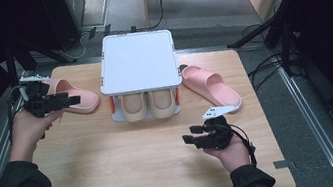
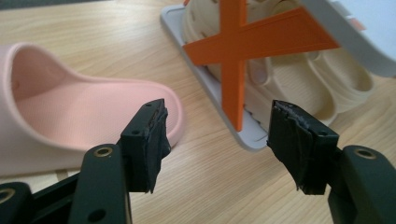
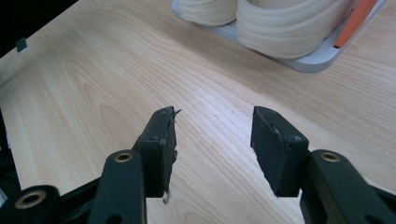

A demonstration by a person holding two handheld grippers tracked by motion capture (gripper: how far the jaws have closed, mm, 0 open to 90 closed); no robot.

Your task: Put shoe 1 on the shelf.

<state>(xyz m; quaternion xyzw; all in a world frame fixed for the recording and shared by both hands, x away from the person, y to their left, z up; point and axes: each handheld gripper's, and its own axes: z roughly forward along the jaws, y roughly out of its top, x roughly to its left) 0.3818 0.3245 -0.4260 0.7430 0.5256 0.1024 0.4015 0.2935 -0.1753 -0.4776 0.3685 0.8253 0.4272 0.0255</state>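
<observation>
A white two-tier shoe rack [image 1: 137,60] stands at the middle back of the wooden table, with a pair of cream slippers [image 1: 149,104] on its lower shelf. One pink slipper [image 1: 74,96] lies left of the rack and another pink slipper [image 1: 210,86] lies right of it. My left gripper [image 1: 70,101] hovers at the left slipper's near side, open, nothing between its jaws; in the left gripper view that pink slipper [image 2: 56,112] lies just beyond the left gripper [image 2: 219,135]. My right gripper [image 1: 191,139] is open over bare table at front right, also the right gripper [image 3: 212,135].
The rack's orange cross brace [image 2: 243,46] and white base [image 2: 219,93] are close ahead in the left gripper view. Bare wooden tabletop [image 1: 130,165] spreads across the front. Dark stands and cables surround the table's back and sides.
</observation>
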